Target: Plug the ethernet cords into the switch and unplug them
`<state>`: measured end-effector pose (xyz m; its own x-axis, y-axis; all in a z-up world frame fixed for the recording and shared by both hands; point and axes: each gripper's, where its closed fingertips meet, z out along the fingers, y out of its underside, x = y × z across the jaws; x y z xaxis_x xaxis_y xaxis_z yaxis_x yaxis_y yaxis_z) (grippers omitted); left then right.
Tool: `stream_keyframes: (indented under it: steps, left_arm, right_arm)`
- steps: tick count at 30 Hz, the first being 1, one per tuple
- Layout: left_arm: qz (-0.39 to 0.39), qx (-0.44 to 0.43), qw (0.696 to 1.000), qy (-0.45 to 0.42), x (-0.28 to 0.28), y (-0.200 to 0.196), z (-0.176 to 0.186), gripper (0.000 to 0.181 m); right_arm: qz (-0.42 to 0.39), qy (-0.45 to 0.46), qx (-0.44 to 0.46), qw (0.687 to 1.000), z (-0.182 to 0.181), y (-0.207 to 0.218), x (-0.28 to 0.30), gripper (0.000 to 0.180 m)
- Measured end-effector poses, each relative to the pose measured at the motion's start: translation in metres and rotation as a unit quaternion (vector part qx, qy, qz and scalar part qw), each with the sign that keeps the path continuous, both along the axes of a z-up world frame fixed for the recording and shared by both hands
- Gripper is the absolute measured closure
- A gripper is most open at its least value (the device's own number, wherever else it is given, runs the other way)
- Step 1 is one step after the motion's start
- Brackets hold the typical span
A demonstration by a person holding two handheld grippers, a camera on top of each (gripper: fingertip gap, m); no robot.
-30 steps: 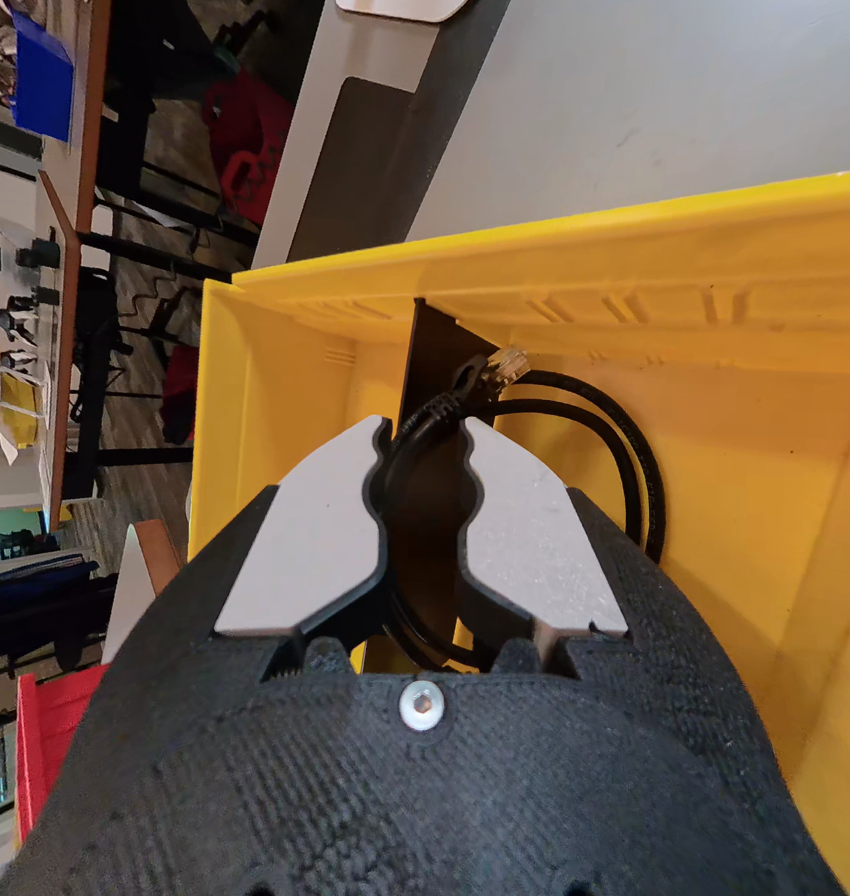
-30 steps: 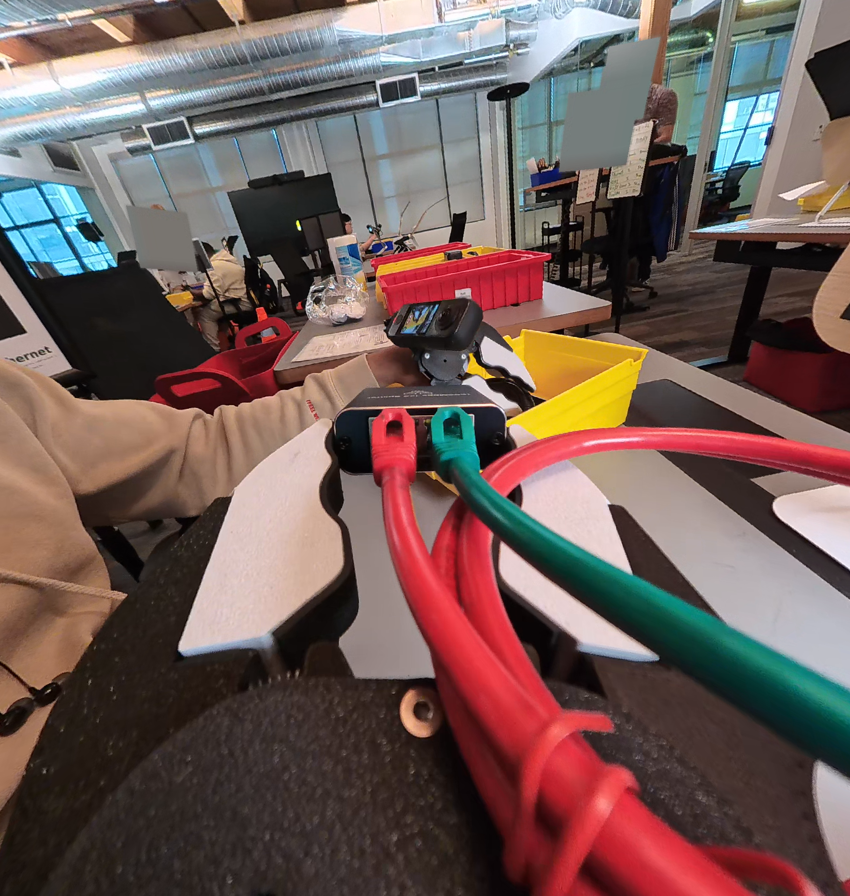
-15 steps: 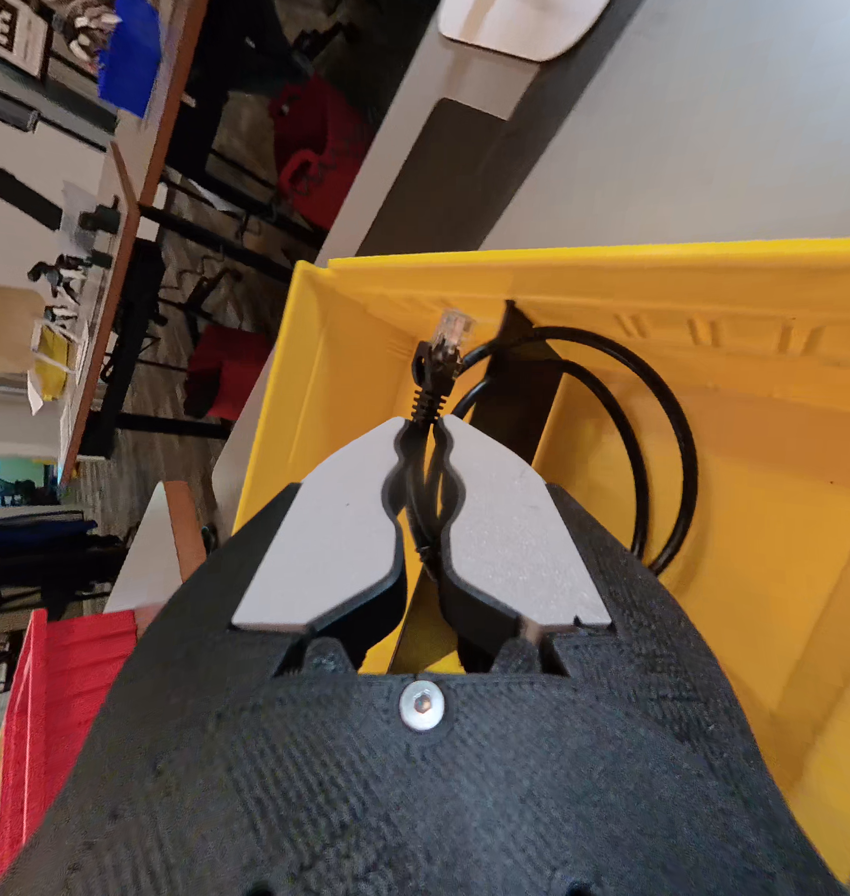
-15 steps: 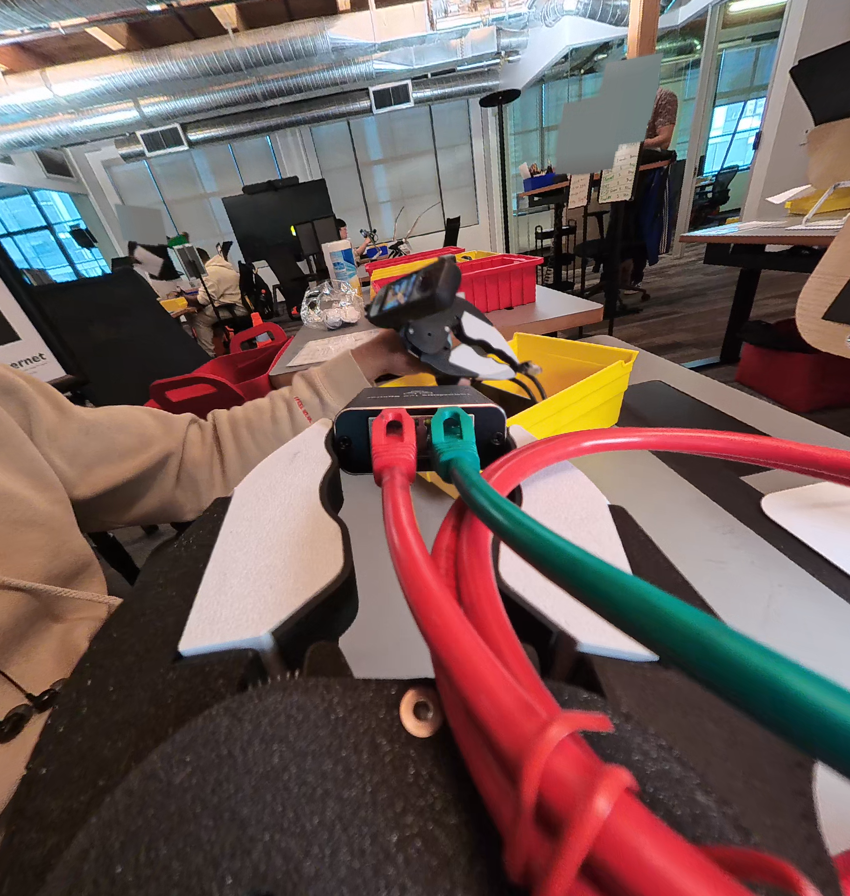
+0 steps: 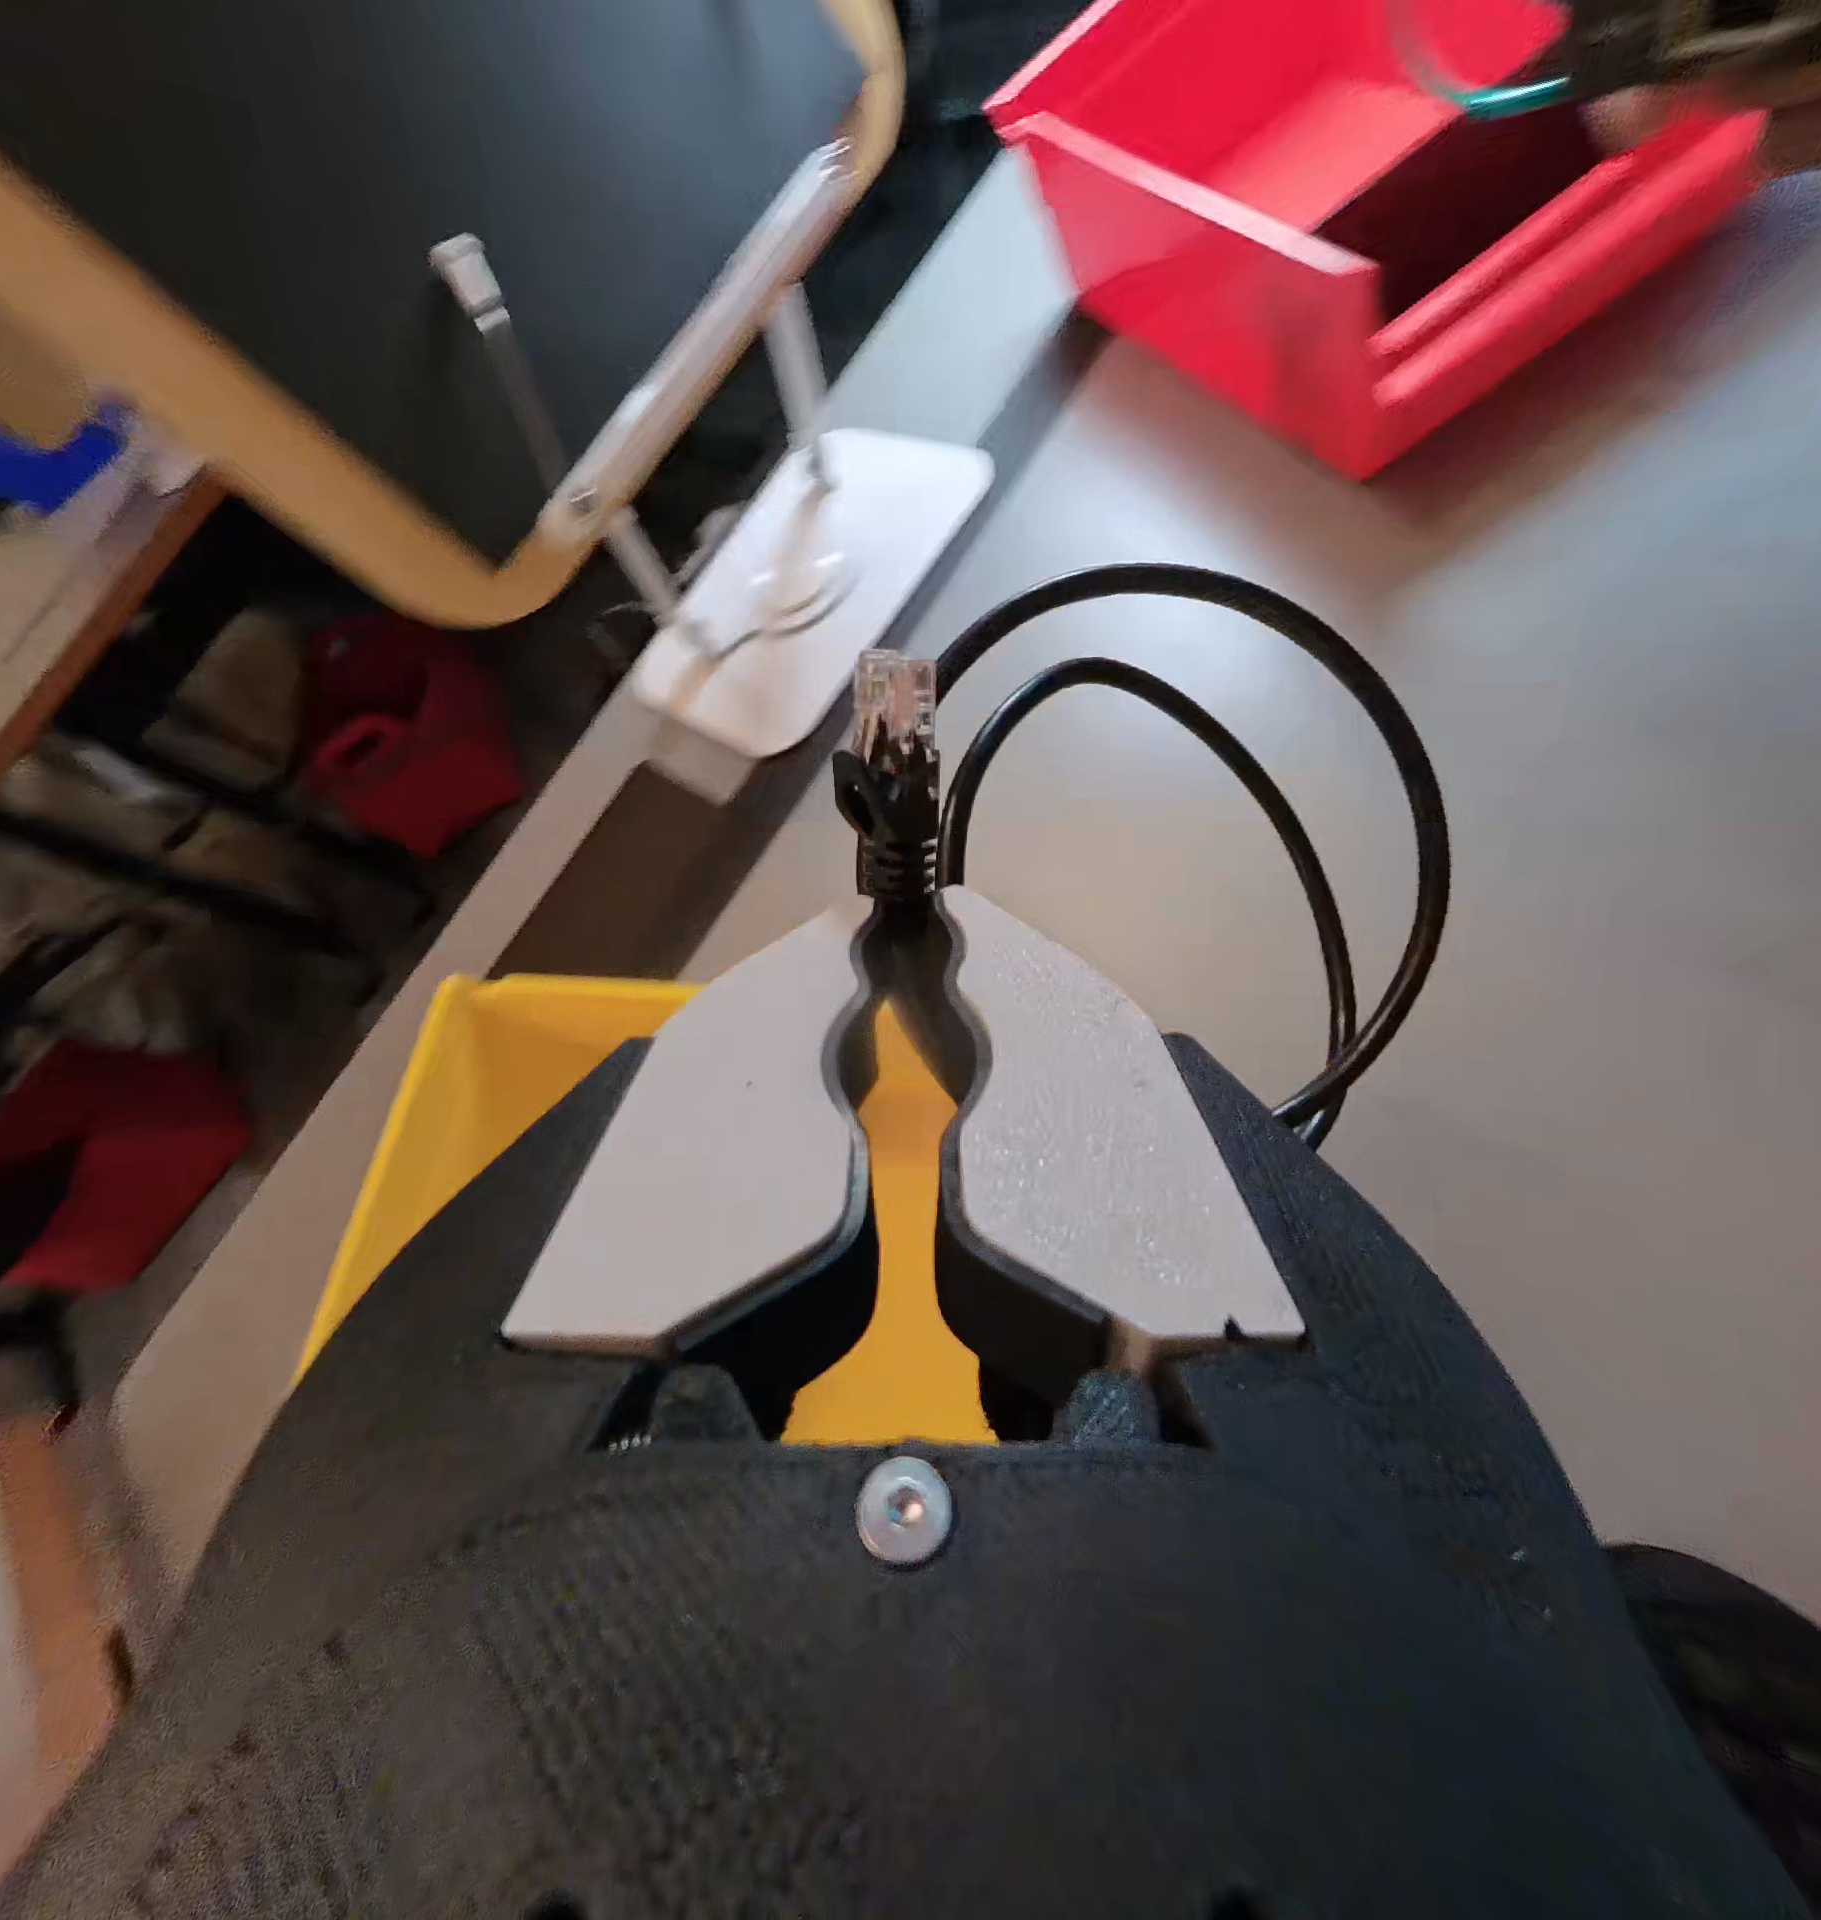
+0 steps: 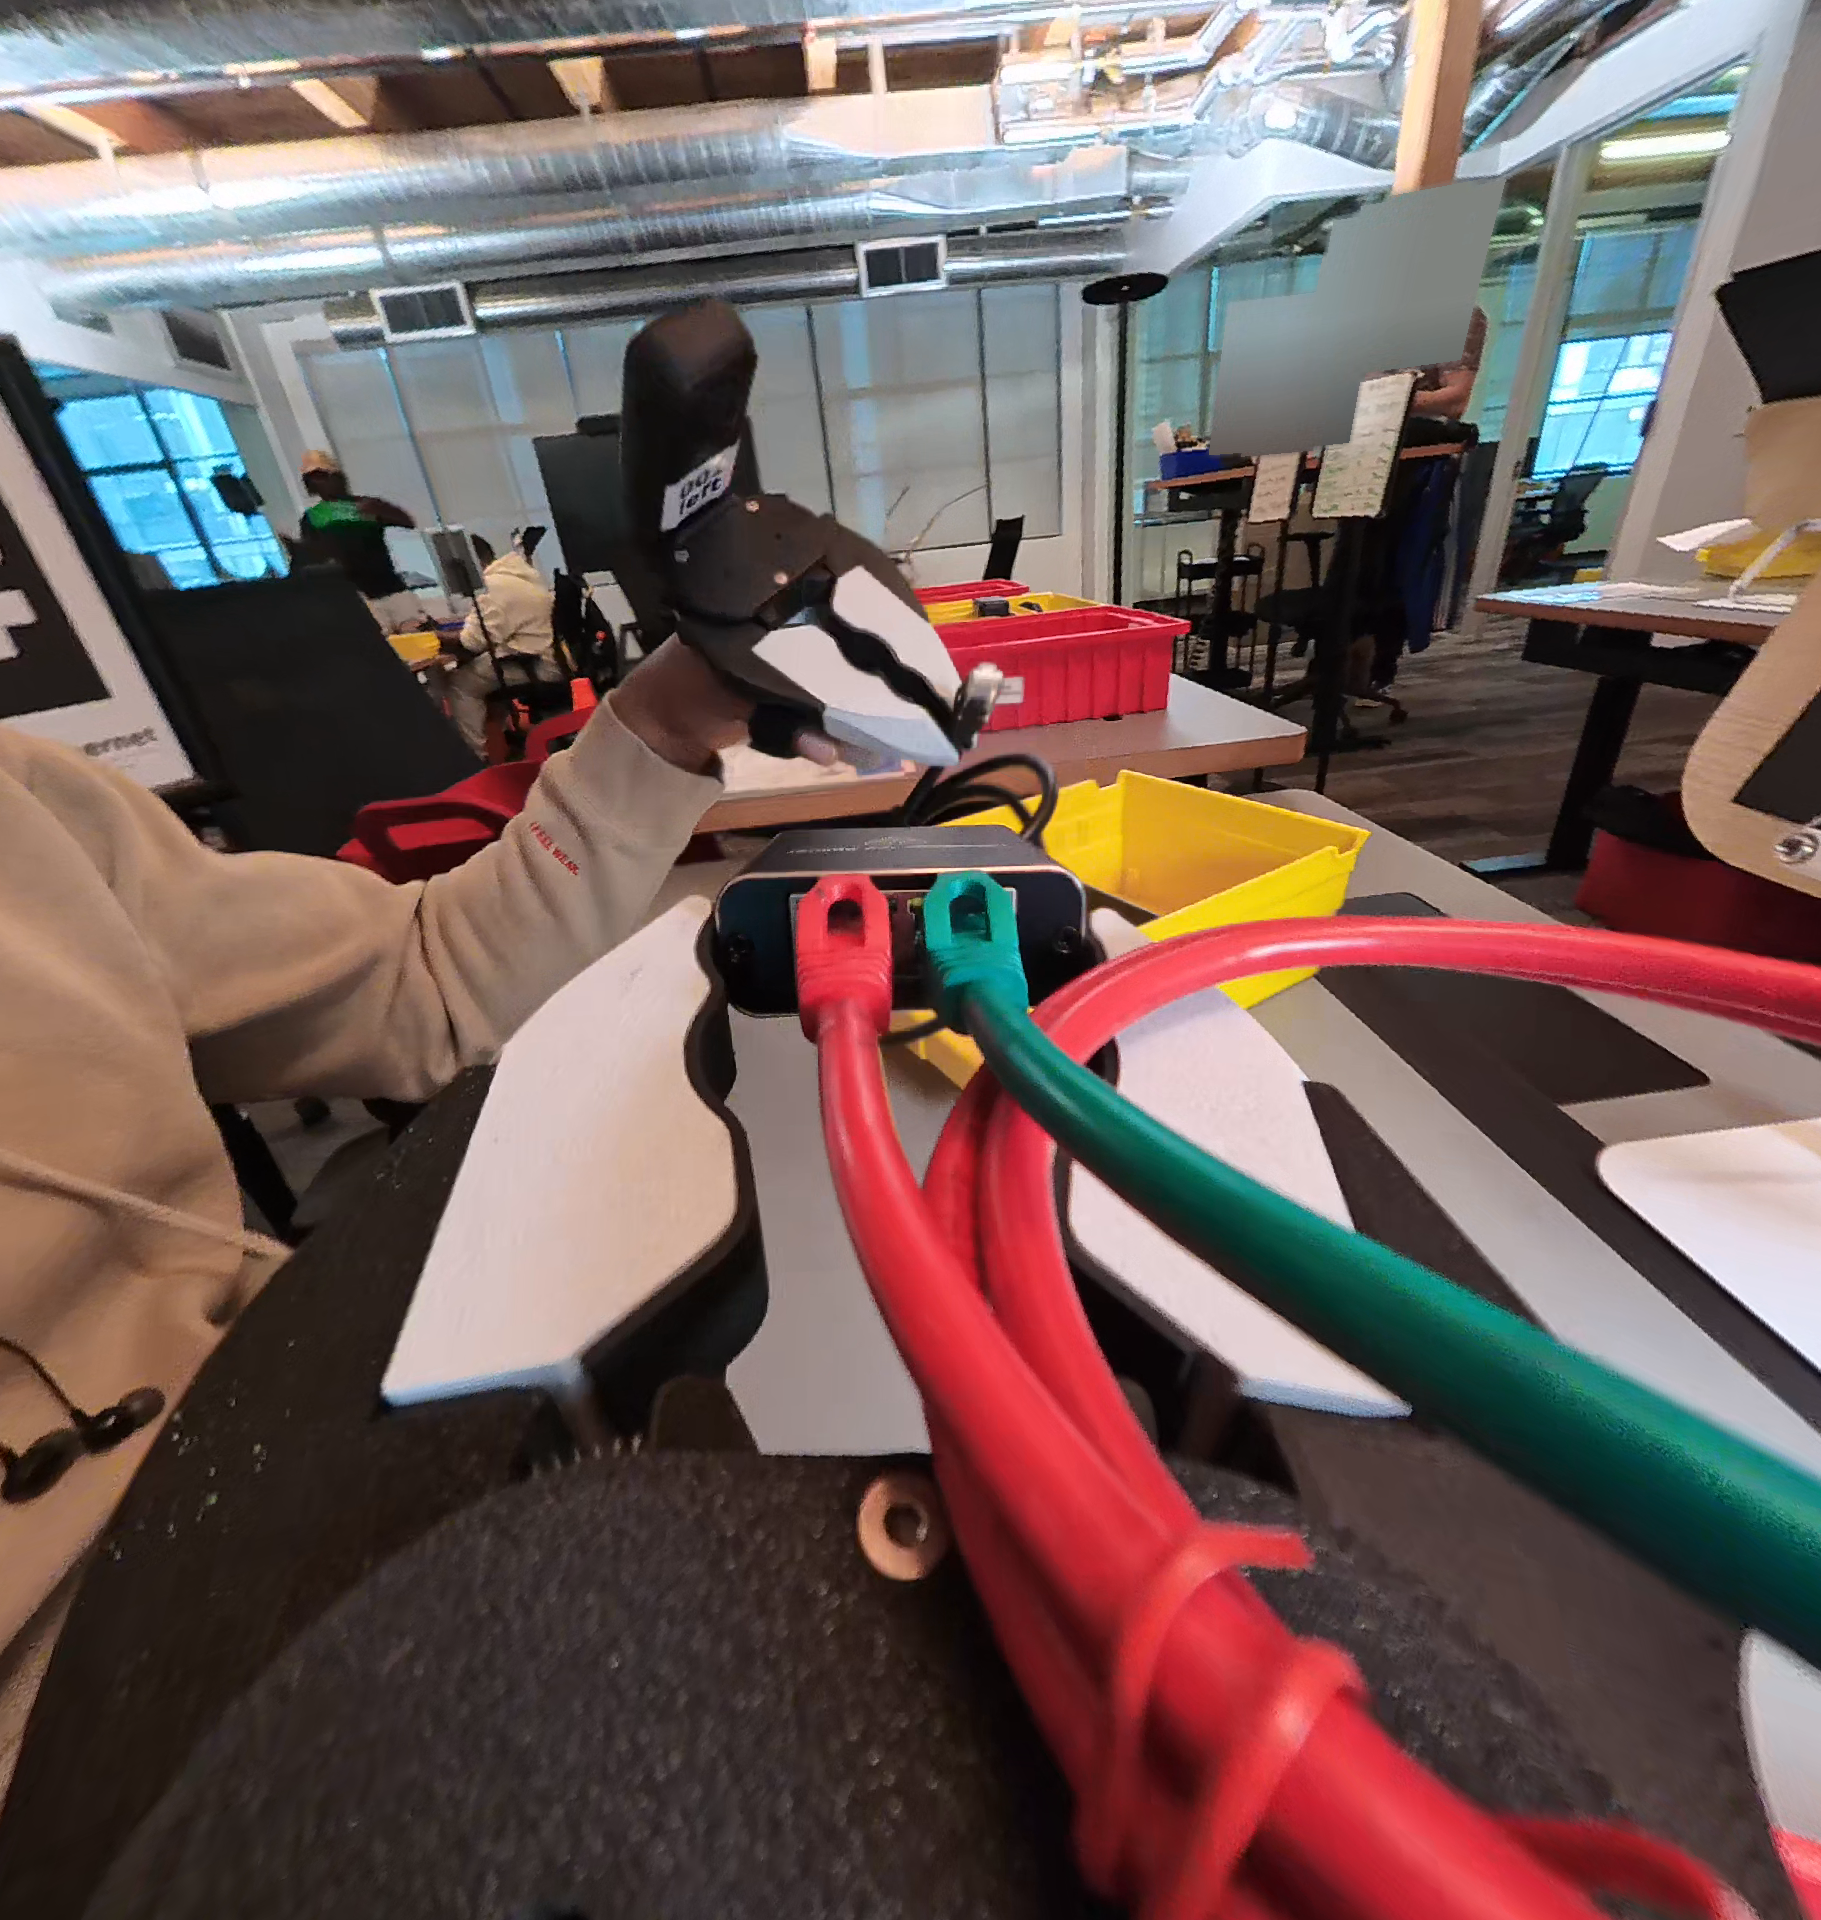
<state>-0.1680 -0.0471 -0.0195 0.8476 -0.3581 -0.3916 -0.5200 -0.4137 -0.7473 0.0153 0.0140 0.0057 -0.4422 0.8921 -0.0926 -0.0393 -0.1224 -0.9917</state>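
In the left wrist view my left gripper point(image 5: 898, 914) is shut on a black ethernet cord point(image 5: 1405, 790) just behind its clear plug point(image 5: 893, 717), which points forward above the grey table. The cord loops to the right. In the right wrist view my right gripper point(image 6: 901, 935) is shut on a small black switch point(image 6: 885, 847). A red cord point(image 6: 864, 1091) and a green cord point(image 6: 1197, 1195) are plugged into the switch's front. The left gripper point(image 6: 947, 717) shows there above and behind the switch, holding the black plug point(image 6: 982, 691).
A yellow bin point(image 5: 449, 1091) lies under the left gripper; it also shows behind the switch point(image 6: 1228, 862). A red bin point(image 5: 1249, 260) stands far right on the table. A white stand base point(image 5: 812, 603) sits at the table's edge. A person's sleeve point(image 6: 262, 935) fills the left. The gap from one gripper's tips to the other's is roughly 20 centimeters.
My left gripper has closed on the black cord, lifted it out of the yellow bin and swung up above the switch. The right gripper and switch have hardly moved.
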Motion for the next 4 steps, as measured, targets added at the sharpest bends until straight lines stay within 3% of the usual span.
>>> stream_keyframes:
  steps: [1, 4]
  left_arm:
    - [-0.031, -0.01, 0.999, -0.006, 0.021, 0.002, -0.004, 0.174]
    - [-0.107, -0.054, 0.992, -0.028, 0.079, 0.009, -0.026, 0.174]
  right_arm:
    - [0.009, -0.001, 0.007, 1.0, -0.001, -0.002, 0.002, 0.118]
    - [0.034, -0.01, 0.006, 0.999, -0.006, -0.004, 0.006, 0.118]
